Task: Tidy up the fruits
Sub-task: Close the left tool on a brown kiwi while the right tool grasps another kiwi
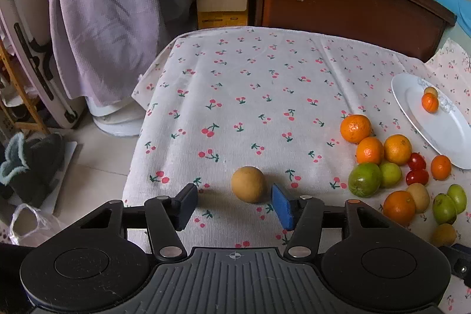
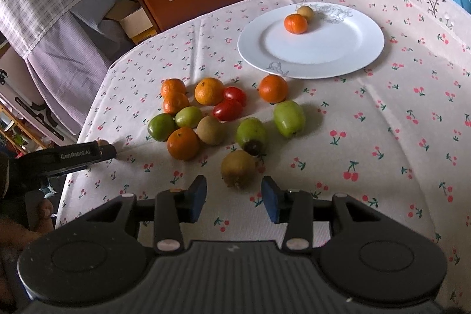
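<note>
A: Left claw point(image 1: 234, 203) hangs low over the tabletop point(image 1: 265, 72), jaws apart around the tan round fruit point(image 1: 248, 184). The blue pad point(image 1: 282, 206) sits just beside the fruit's right flank; the other pad stands clear on the left. No contact that we can confirm, so we log it as spread, not pinching.

B: Agreed. Right claw point(image 2: 234, 197) likewise spread, with the brown kiwi point(image 2: 238, 168) just ahead of its pads and between their lines, not clamped.

A: The white plate point(image 2: 312, 40) lies at the far side and carries two pieces already: a small orange point(image 2: 295, 23) and a tan fruit point(image 2: 305, 12) touching behind it. The rest of the fruit pile point(image 2: 212, 111) lies loose on the cloth between plate and claws: mandarins, green fruits, two red tomatoes point(image 2: 231, 103).

B: We judge the task early, since most fruit is off the plate. The step in hand looks like picking up the tan fruit on the left.

A: To do it well, we centre the fruit first; it sits off toward the right pad, so closing now would likely nudge it sideways, and a round fruit rolls. We shift the claw a little right, get the pads at its widest girth, then close gently.

B: And lift straight before swinging toward the plate, passing above the pile. We set it down in the plate's flat middle so it cannot roll off the rim.
</note>
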Demonstrator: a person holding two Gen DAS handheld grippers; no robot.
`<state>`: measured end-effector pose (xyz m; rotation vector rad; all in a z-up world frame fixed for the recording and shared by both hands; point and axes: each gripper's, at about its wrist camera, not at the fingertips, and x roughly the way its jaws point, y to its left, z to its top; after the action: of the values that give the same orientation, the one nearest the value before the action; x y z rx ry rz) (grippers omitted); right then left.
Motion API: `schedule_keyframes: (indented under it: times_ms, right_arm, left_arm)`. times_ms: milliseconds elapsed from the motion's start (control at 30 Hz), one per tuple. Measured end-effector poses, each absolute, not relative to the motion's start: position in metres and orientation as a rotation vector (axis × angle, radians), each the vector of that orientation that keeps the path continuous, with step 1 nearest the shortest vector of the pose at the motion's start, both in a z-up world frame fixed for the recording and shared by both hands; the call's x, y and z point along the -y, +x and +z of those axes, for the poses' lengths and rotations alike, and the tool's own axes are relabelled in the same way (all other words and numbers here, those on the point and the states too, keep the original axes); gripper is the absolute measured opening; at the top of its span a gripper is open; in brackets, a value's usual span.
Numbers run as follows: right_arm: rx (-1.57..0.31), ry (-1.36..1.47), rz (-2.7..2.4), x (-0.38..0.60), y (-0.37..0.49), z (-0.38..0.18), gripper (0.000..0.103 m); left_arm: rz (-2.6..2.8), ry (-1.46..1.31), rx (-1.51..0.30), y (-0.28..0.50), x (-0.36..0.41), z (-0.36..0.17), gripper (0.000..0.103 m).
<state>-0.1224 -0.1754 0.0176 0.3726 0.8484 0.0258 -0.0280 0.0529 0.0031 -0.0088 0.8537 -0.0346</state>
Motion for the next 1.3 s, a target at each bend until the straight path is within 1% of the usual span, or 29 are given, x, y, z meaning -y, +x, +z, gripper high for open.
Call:
schedule_keyframes:
  times_ms: [33,100,133,167,200,267,300,767,1300]
  right_arm:
    - [-0.845,0.372,0.022,0.176,-0.121,0.018,0.042]
    - [-0.838,0.368,0.019,0.176,-0.120,0.017,0.042]
    - [-0.835,0.359,0.019,0.175,-0.120,0.017,0.040]
    - [-0.832,0.349,0.018,0.174,-0.119,0.017,0.038]
    - [-0.830,0.335,0.017,0.173,-0.119,0.017,0.034]
    - [-0.828,0.319,0.014,0.172,-0.119,0.016,0.028]
    - [-0.829,0.318,0.016,0.172,-0.119,0.016,0.025]
    - [-0.830,0.317,0.107,0.162,-0.119,0.020,0.024]
    - [-0.823,0.346,0.146,0.162,-0.119,0.024,0.022]
  left_arm:
    - [-0.036,-0.007,-0.853,-0.028,-0.052,0.003,0.051]
    - [-0.046,-0.001,-0.850,-0.028,-0.051,0.003,0.041]
    - [-0.051,0.002,-0.848,-0.028,-0.050,0.003,0.039]
    - [-0.060,0.004,-0.847,-0.028,-0.049,0.003,0.035]
    - [-0.070,0.006,-0.846,-0.028,-0.048,0.003,0.029]
    - [-0.088,0.011,-0.844,-0.029,-0.046,0.003,0.024]
    - [-0.094,0.015,-0.844,-0.030,-0.045,0.003,0.023]
    - [-0.199,-0.027,-0.843,-0.045,-0.034,0.015,0.023]
    - [-0.319,0.003,-0.810,-0.064,-0.004,0.025,0.023]
